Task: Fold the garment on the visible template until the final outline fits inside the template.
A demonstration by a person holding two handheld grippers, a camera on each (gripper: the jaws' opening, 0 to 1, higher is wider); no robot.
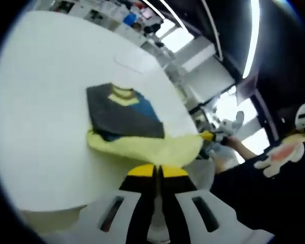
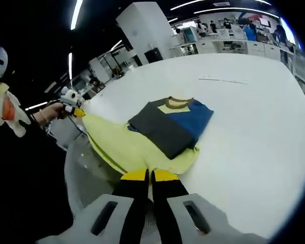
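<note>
Left gripper view: my left gripper point(image 1: 156, 172) and right gripper point(image 2: 151, 175) pinch the shirt's point(image 1: 126, 118) hem; uneven pulling could skew my fold.

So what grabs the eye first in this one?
The garment, pale yellow with grey and blue panels, lies on the white table, its yellow part pulled toward the table's edge. The right gripper and left gripper are each shut on its yellow hem.

Large round white table point(image 2: 254, 117) in a dark hall. Black ceiling with long bright white light strips point(image 1: 253, 35). Thick white square pillar point(image 2: 145, 28) behind the table, white counters with cluttered equipment point(image 2: 229, 43) along the far side.
</note>
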